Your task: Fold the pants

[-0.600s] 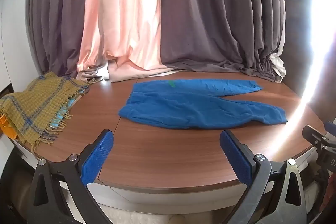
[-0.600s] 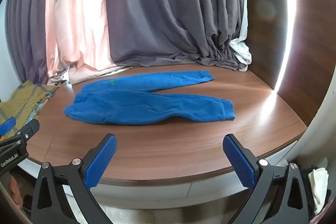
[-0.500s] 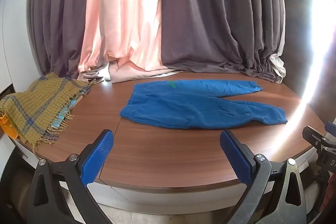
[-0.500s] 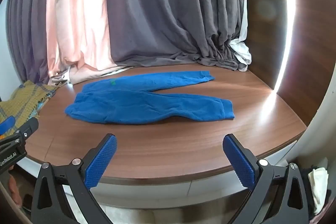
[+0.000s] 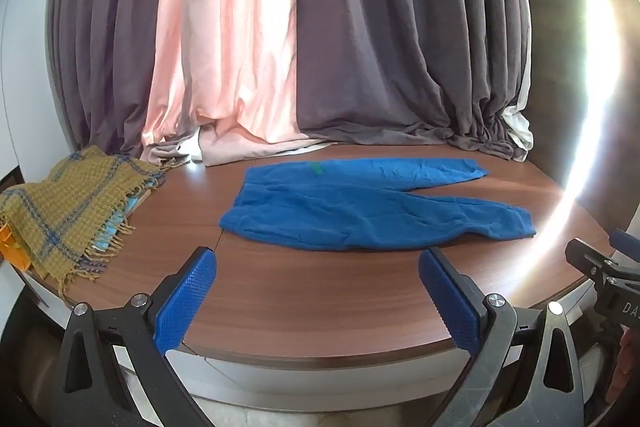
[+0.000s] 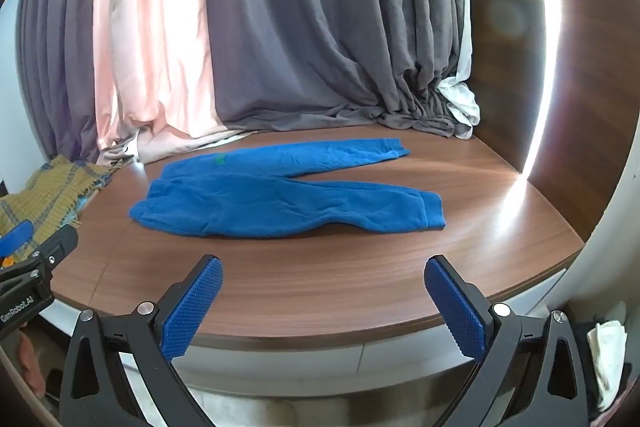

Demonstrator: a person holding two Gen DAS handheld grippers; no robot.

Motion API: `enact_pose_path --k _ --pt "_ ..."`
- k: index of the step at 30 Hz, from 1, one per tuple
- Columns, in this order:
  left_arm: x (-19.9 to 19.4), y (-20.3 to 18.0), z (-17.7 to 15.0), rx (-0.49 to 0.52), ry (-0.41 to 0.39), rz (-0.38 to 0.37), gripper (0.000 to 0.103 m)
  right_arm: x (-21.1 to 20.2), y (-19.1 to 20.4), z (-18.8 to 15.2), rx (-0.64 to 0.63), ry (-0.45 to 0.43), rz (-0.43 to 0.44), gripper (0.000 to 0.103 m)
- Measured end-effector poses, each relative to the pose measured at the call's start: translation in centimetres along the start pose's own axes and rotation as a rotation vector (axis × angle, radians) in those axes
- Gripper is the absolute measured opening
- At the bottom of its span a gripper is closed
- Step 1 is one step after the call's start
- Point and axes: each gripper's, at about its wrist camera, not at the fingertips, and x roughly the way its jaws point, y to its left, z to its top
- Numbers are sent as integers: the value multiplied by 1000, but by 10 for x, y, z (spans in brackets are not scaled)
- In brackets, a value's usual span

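Blue pants lie flat on the brown wooden table, waistband to the left and both legs stretching right; a small green tag sits near the waist. In the right wrist view the same pants spread across the table's middle. My left gripper hovers over the near table edge, short of the pants, open with nothing between its blue pads. My right gripper stands likewise open and empty, in front of the pants. Part of the right gripper shows at the left view's right edge.
A yellow plaid scarf lies at the table's left end over something orange. Grey and pink curtains hang behind the pants, pooling on the table. A wooden wall panel closes the right side. A white cloth sits below the table's right edge.
Both grippers have crept slightly toward the table; the pants appear a touch lower and nearer in both views. The jaws have stayed wide and the pants have not moved.
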Motion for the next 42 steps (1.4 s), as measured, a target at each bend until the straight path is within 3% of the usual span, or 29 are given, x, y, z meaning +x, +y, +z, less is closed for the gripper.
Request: enact_pose_path --k 42 --pt "9 -17 -5 14 -19 -9 103 4 -3 10 18 1 9 102"
